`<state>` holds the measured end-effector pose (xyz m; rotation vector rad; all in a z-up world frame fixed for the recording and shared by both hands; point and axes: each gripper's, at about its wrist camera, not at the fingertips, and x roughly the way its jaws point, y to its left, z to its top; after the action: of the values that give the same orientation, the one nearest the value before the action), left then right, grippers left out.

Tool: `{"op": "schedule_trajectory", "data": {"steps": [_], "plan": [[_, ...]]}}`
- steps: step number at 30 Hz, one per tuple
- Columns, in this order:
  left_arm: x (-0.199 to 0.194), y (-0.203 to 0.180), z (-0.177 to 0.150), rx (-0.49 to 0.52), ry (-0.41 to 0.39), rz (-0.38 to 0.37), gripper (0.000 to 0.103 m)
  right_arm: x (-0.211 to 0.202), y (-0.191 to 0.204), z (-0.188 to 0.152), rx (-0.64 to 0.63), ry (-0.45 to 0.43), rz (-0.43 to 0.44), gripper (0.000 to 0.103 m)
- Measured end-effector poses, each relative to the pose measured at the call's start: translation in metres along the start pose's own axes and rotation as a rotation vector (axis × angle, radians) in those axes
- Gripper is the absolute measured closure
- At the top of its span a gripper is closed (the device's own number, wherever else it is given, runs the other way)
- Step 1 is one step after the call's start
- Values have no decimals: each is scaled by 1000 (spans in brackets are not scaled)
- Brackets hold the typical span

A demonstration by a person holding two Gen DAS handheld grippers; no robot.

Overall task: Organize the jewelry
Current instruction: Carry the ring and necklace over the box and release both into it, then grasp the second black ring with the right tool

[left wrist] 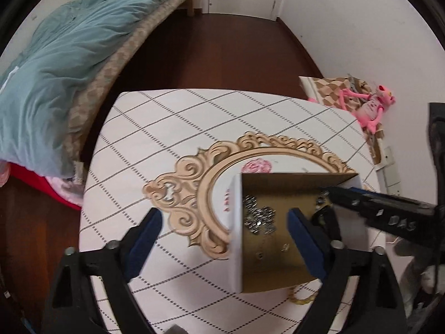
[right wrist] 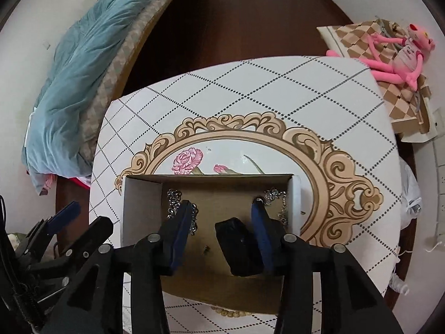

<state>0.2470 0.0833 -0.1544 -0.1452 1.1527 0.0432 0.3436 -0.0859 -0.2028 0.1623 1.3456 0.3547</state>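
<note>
We have our right tool (right wrist: 222,217) reaching into the open cardboard box (right wrist: 294,203) that sits on the worktop (right wrist: 250,89), over its printed oval frame. Its jaws stand apart, and a dark black piece (right wrist: 239,247) lies between them against the right pad; whether it is gripped or merely resting there, we cannot tell. Our left tool (left wrist: 224,236) waits at the box's left wall with its jaws wide apart, holding nothing, one finger outside the wall and one inside.

Much of the sorting looks done. Silver chain jewelry (left wrist: 258,214) already lies on the box floor in the left wrist view, and the right wrist view shows a second cluster of chain (right wrist: 278,203) near the right wall. A few tiny pieces (left wrist: 260,255) also rest on the floor.

A beaded strand (right wrist: 226,312) peeks out from under the box's near edge, so we judge that at least this remains to be stowed.
</note>
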Motion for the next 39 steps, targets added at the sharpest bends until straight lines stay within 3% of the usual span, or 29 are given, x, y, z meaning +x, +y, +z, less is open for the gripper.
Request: {"op": "schedule_trajectory", "data": {"steps": [6,8,9,10,13,19,31,39], "plan": [[-9,0,-20,13,-47,59,3,-27,-4,-17,-12,-87,-69,53],[-13,-3,-25,27,-72,89,0,-37,-4,-27,-31,-130,-132,30],[-14,-5,-29,37,-82,112,0,-40,-4,-30,-38,-140,-157,14],[-15,-6,-31,44,-83,124,0,-43,-3,-38,-52,-157,-199,6],[-18,-10,-39,48,-77,129,0,-47,0,-55,-83,-167,-279,6],[-33,-10,-51,33,-82,118,0,-57,8,-87,-107,-192,-323,6],[-97,-14,-77,49,-176,105,0,-114,33,-129,-107,-302,-294,6],[-116,-10,-90,25,-200,105,0,-137,41,-151,-97,-340,-260,5]]}}
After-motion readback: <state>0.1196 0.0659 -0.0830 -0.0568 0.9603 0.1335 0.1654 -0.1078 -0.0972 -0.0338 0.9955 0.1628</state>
